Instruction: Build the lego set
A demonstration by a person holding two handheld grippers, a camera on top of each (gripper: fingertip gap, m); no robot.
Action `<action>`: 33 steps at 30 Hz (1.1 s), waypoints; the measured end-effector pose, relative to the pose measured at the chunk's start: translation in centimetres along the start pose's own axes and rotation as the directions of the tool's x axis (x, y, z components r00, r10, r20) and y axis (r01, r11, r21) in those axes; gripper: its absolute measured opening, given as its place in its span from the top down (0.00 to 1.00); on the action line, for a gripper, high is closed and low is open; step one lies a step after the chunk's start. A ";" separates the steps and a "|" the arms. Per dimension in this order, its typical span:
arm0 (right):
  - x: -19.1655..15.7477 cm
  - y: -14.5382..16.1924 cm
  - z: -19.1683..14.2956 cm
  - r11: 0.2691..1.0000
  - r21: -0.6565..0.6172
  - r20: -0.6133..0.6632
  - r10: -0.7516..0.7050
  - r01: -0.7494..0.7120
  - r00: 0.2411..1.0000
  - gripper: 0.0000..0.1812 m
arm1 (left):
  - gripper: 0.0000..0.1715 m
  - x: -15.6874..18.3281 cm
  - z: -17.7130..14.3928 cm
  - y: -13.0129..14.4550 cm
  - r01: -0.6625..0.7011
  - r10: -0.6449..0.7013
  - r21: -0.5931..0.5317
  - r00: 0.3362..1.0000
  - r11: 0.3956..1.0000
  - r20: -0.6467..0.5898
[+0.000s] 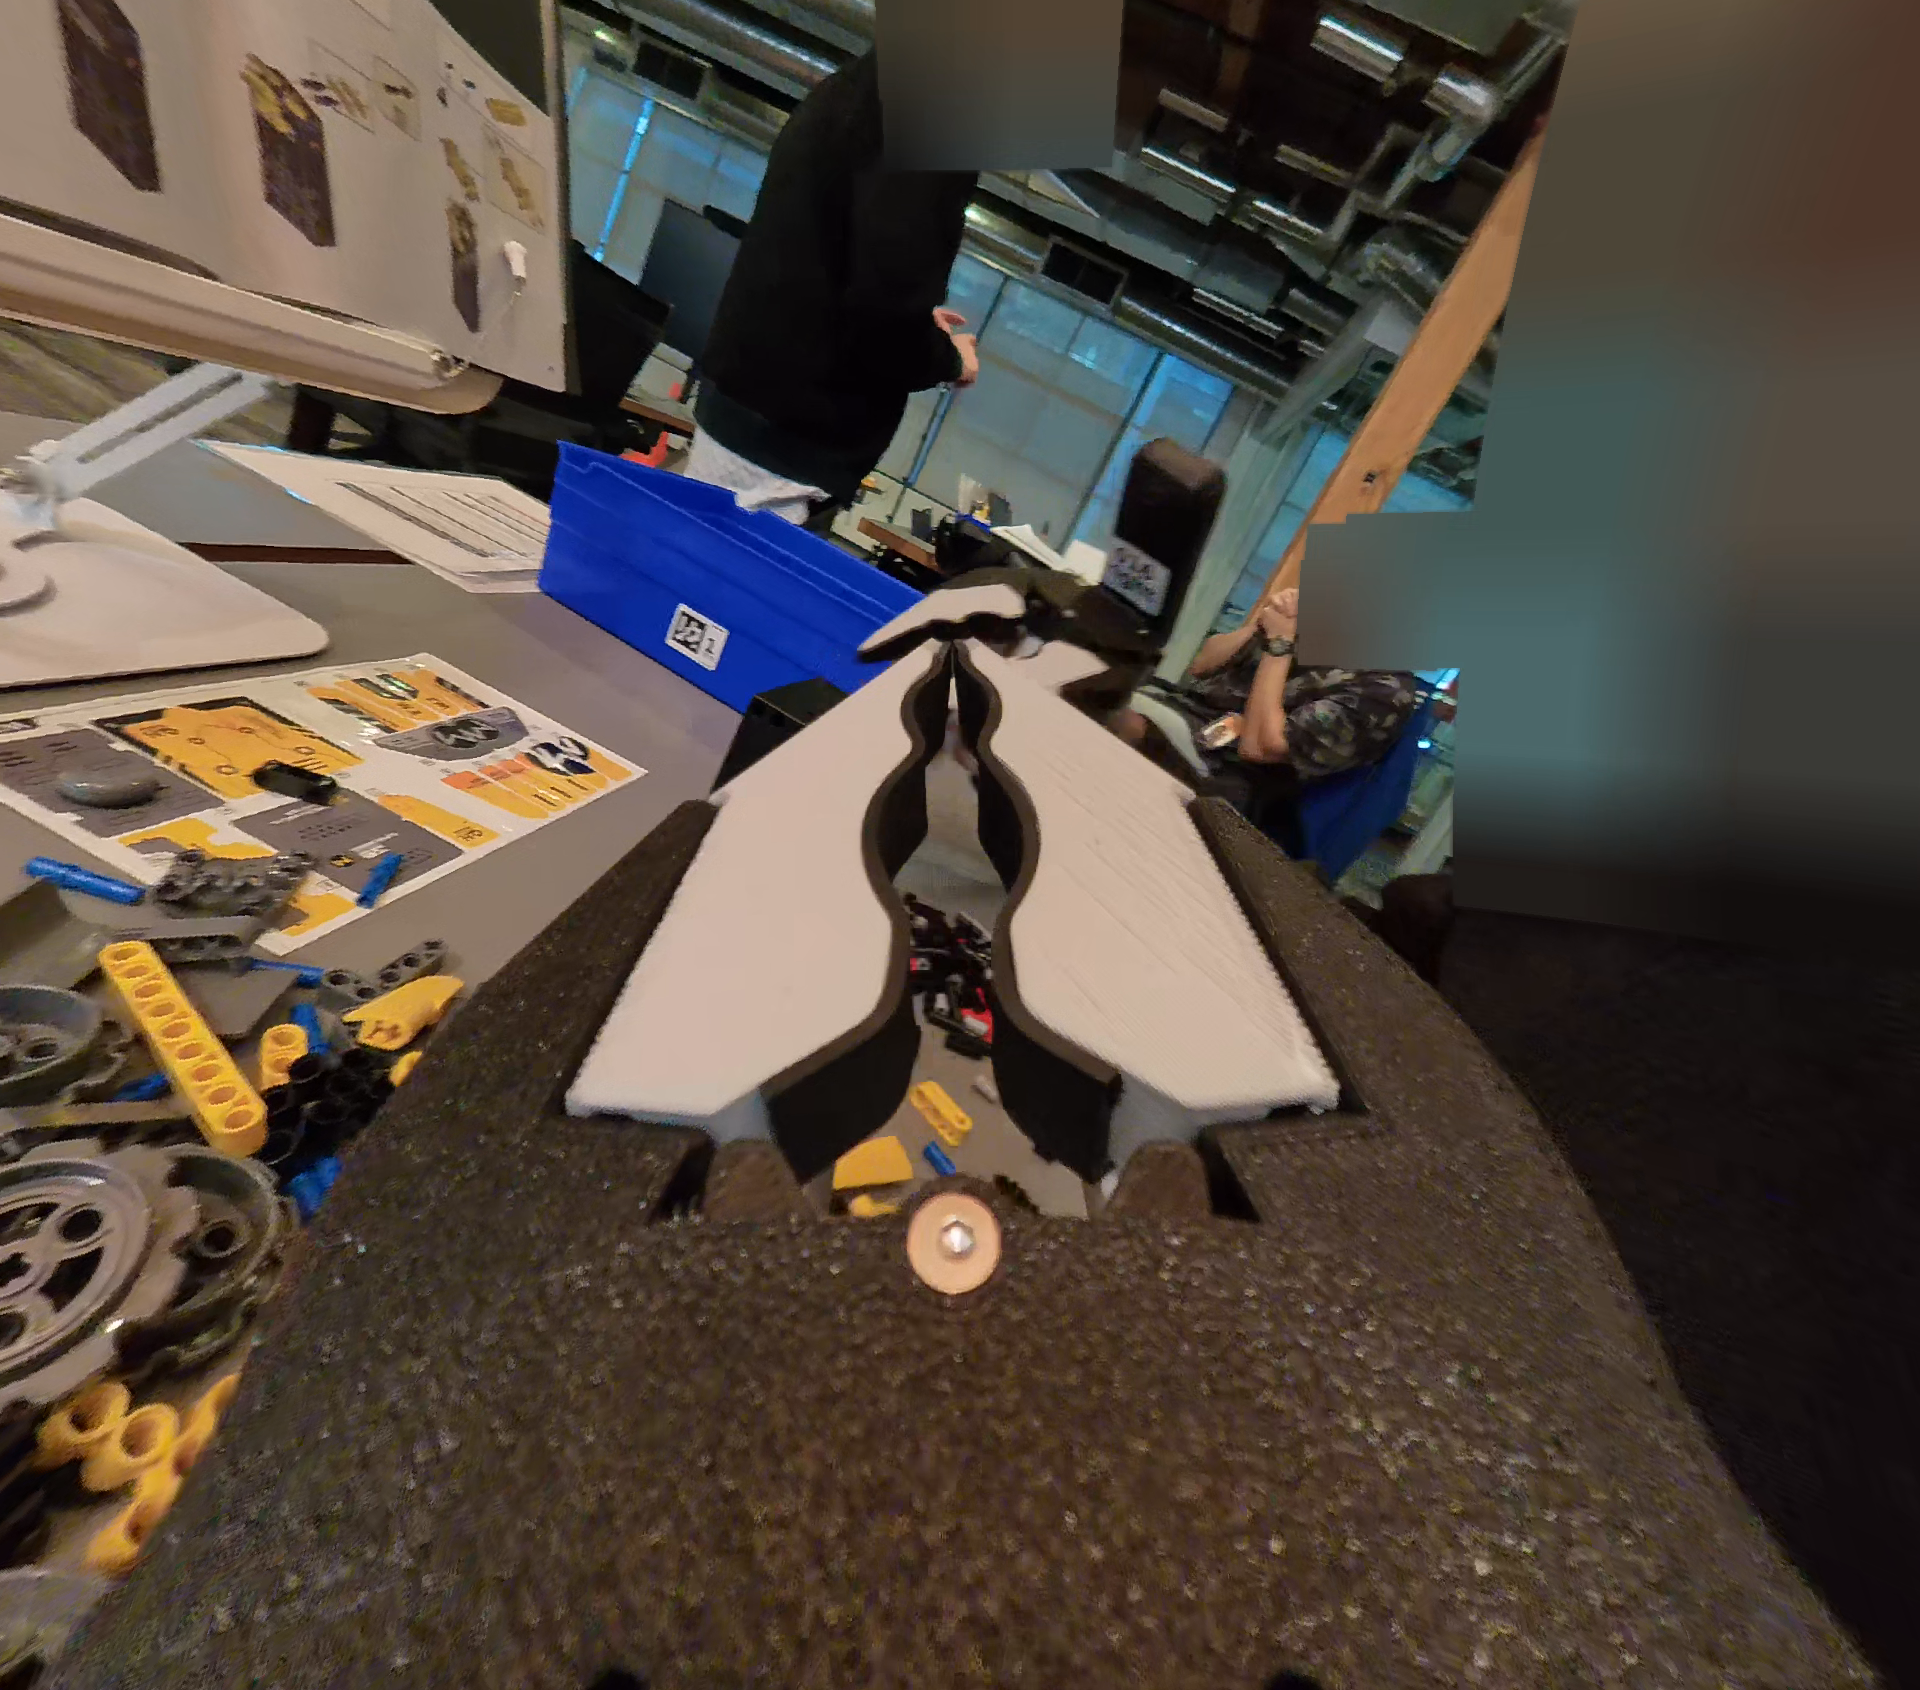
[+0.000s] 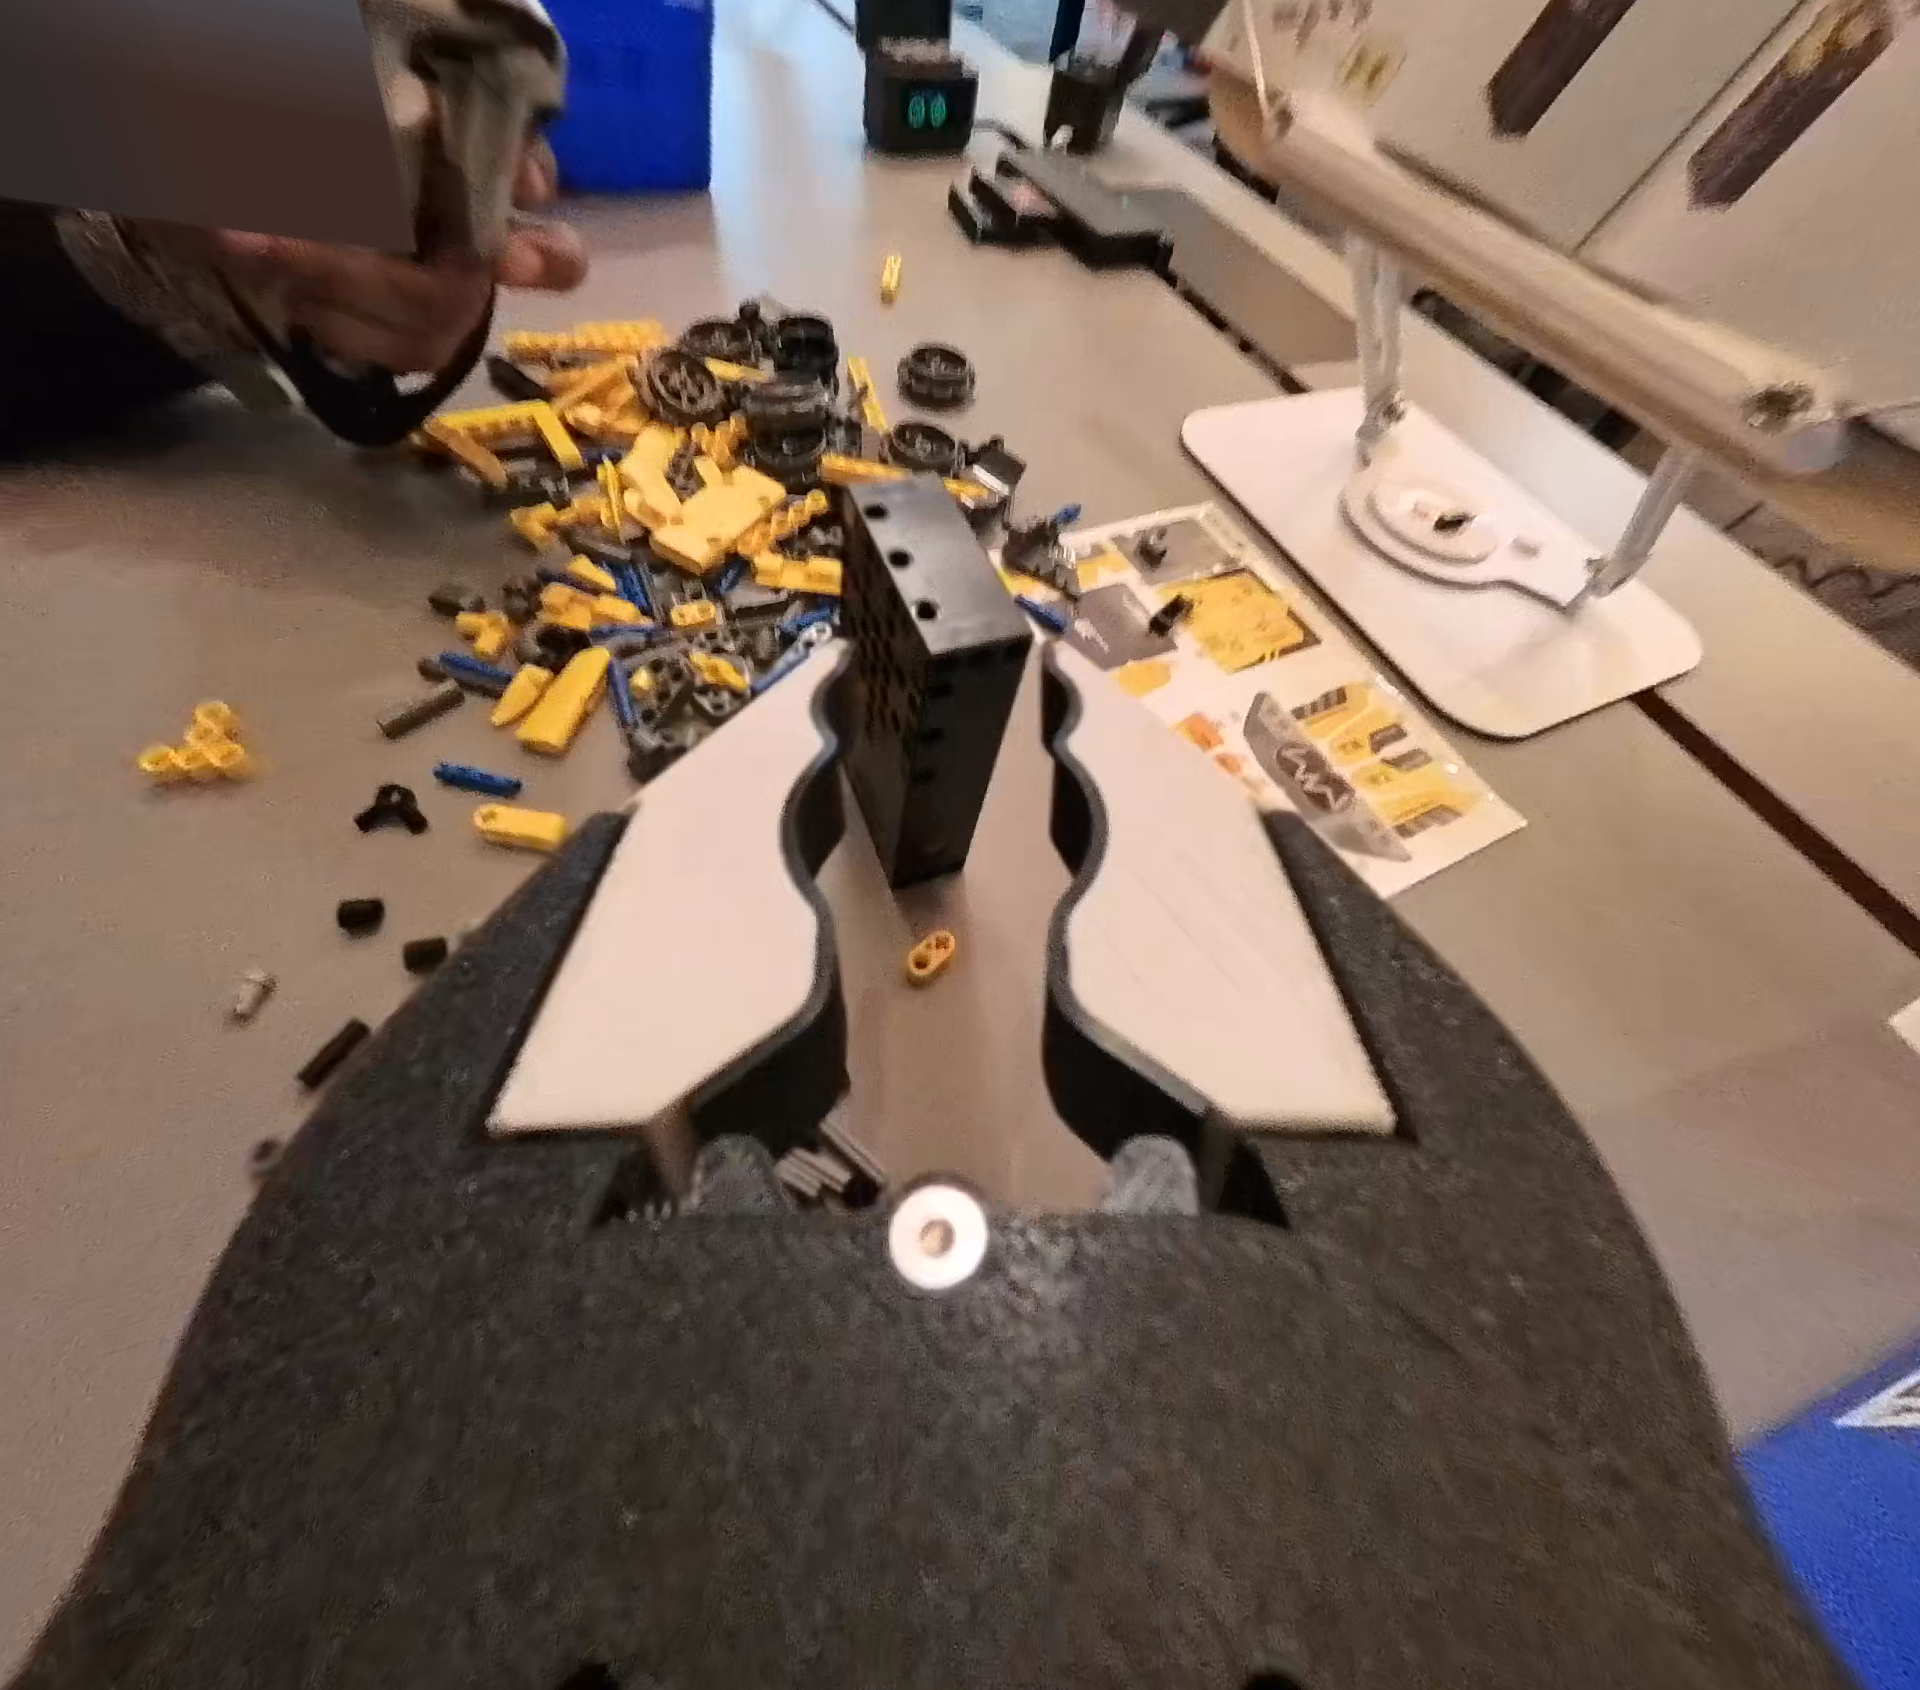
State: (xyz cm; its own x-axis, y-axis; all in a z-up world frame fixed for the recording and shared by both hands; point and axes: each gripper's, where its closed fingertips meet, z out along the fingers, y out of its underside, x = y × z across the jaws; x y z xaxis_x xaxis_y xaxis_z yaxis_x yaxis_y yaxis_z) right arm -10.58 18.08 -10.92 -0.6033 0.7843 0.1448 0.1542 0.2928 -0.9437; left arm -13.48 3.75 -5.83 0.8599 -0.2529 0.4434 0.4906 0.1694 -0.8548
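My right gripper (image 2: 940, 666) is open around a black perforated block (image 2: 925, 705) that stands upright on the grey table (image 2: 208, 560). The left finger is close against the block and the right finger stands a little apart. A small yellow link (image 2: 930, 954) lies on the table between the fingers. My left gripper (image 1: 951, 658) is shut, raised above the table and tilted up toward the room. A small dark shape shows just past its tips; I cannot tell if it is gripped. A hand holds that gripper at the upper left of the right wrist view (image 2: 468, 82).
A pile of yellow, black and blue building pieces (image 2: 675, 497) lies beyond the block and also shows in the left wrist view (image 1: 187, 1069). There is also a sticker sheet (image 2: 1299, 736), a white stand base (image 2: 1455, 560) holding an instruction booklet (image 2: 1662, 30), and a blue bin (image 1: 707, 591). People are behind the table. My right fingertips sit around 15 cm from my left ones.
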 end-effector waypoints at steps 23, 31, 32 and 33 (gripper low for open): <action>-9.1 3.0 4.4 0.985 -0.122 0.190 -0.094 0.119 0.977 0.82 | 0.76 -0.9 2.9 12.1 -0.320 0.516 -0.655 0.847 0.684 0.126; -8.1 3.9 4.6 0.983 -0.133 0.173 -0.103 0.127 0.979 0.99 | 0.76 -0.4 3.0 11.3 -0.323 0.470 -0.613 0.878 0.721 0.091; -8.0 3.7 4.5 0.984 -0.124 0.169 -0.103 0.124 0.980 1.00 | 0.77 -0.5 3.0 11.5 -0.326 0.478 -0.622 0.874 0.712 0.089; -7.8 3.4 4.4 0.987 -0.112 0.165 -0.098 0.117 0.981 1.00 | 0.78 -0.6 2.9 11.7 -0.327 0.487 -0.635 0.869 0.700 0.088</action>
State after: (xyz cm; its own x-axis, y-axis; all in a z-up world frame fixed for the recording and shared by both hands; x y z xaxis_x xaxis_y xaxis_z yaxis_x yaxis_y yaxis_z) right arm -8.80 10.51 -16.54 -0.7362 0.6510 0.1851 0.1691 0.4418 -0.8810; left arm -7.87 8.70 -15.34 0.9986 -0.0531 -0.0068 -0.0277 -0.4035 -0.9146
